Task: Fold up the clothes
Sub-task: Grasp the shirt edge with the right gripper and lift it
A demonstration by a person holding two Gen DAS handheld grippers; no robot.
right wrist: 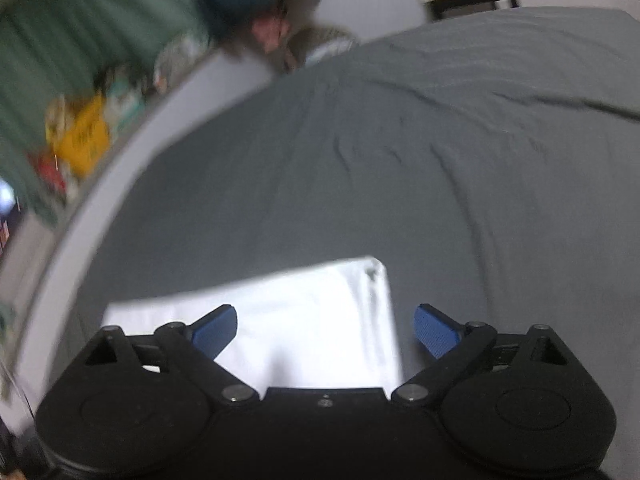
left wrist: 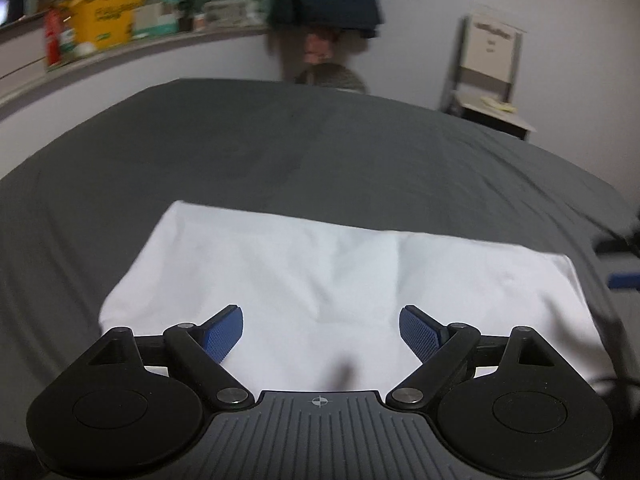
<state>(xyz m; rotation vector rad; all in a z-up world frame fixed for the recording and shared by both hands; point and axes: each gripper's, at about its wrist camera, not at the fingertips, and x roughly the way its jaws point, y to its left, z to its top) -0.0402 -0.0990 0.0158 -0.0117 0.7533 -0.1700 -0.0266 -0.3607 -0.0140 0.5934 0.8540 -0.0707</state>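
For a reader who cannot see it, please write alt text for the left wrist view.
A folded white garment lies flat on a dark grey bed sheet, and the open left gripper hangs over its near edge with nothing between its blue pads. Behind the bed are a cluttered shelf and a chair.

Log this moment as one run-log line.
cloth: white, folded, flat on grey sheet | left gripper: open, empty | right gripper: open, empty
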